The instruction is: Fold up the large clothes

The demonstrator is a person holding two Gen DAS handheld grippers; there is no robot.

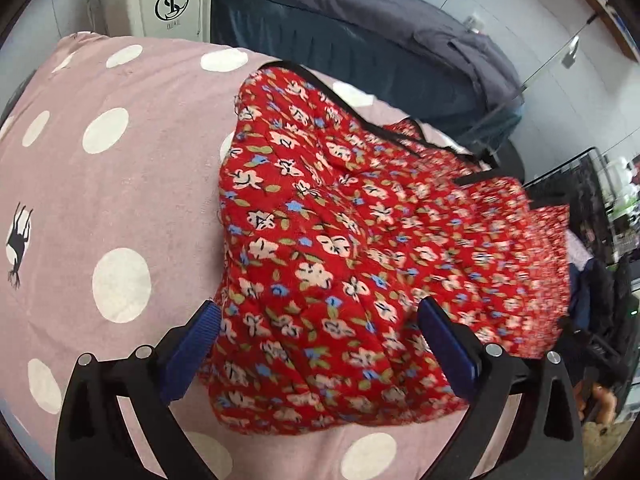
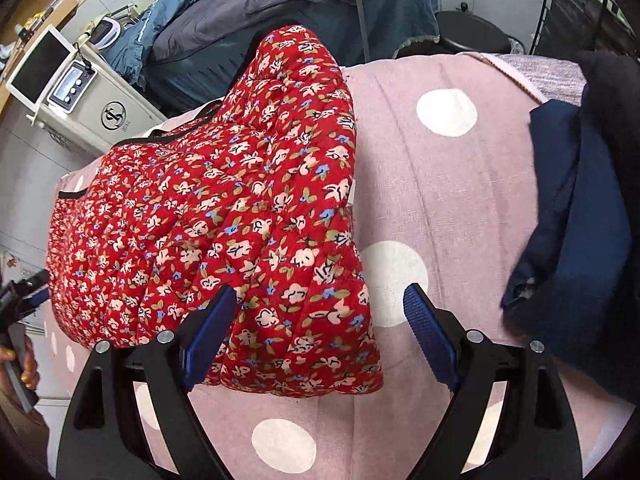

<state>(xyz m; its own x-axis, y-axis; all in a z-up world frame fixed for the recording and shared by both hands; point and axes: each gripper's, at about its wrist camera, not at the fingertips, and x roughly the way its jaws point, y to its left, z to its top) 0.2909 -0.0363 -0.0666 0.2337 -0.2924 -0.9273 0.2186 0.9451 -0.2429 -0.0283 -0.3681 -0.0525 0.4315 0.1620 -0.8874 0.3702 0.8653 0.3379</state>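
A red floral garment lies folded and bunched on a pink sheet with white dots. My left gripper hovers over its near end, jaws wide open, blue pads clear of the cloth. In the right wrist view the same garment stretches from the far edge toward me. My right gripper stands open above the garment's near right corner, gripping nothing. The left gripper shows at the far left edge, with a person's hand below it.
A pile of dark navy clothes lies on the sheet to the right. Beyond the far edge stand a white cabinet with a logo, a bed with blue-grey bedding and a black stool. A black rack stands at right.
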